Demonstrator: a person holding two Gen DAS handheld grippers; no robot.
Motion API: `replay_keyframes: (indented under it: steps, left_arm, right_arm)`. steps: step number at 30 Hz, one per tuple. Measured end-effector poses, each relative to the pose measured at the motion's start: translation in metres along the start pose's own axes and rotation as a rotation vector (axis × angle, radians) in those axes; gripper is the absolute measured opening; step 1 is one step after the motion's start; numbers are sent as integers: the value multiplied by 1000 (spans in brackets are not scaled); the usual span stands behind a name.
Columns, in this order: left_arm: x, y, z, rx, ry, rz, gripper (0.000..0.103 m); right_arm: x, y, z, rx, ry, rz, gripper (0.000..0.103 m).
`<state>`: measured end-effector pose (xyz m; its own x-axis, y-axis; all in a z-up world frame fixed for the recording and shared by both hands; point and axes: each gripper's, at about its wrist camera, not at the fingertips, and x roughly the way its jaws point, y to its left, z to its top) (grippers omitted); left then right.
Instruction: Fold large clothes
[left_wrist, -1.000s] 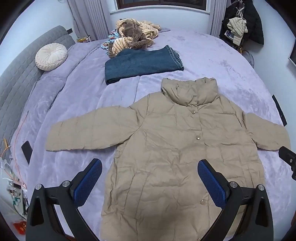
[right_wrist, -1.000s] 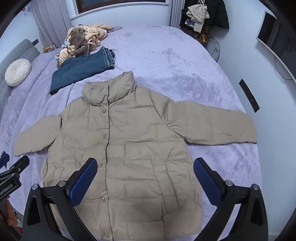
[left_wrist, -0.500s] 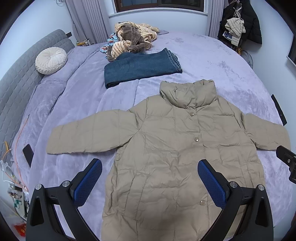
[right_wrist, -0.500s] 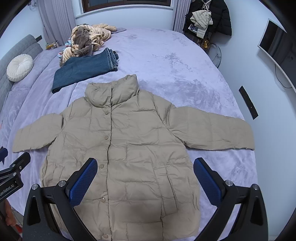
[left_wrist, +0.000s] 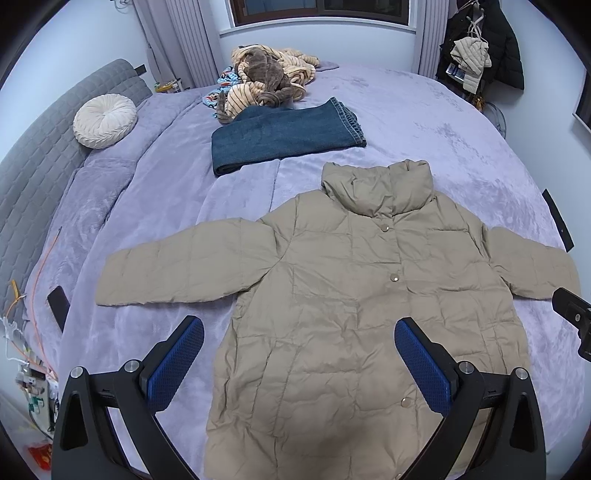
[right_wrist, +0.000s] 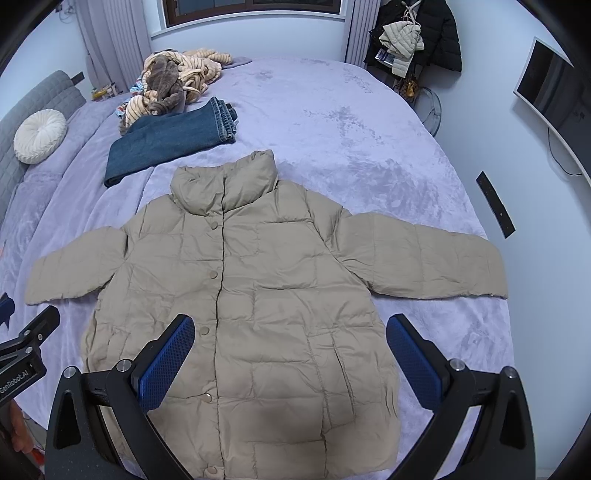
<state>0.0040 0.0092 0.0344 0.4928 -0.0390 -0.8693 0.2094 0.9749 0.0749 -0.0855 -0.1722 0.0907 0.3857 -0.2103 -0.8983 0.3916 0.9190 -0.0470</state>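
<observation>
Both grippers, left gripper (left_wrist: 299, 352) and right gripper (right_wrist: 291, 350), have risen slightly above the flat beige quilted puffer jacket (left_wrist: 354, 314); fingers remain released, folding not begun.

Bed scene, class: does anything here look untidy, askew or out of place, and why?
The puffer jacket lies flat, snapped and spread; the jeans are folded. Only the heap of striped clothes stands out, bunched and tangled near the window.
</observation>
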Motion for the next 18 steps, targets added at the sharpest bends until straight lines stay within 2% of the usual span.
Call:
replay_keyframes:
  steps: [18]
  left_arm:
    - [0, 2, -1, 0, 0, 0, 103]
  right_arm:
    - [-3, 0, 1, 2, -2, 1, 103]
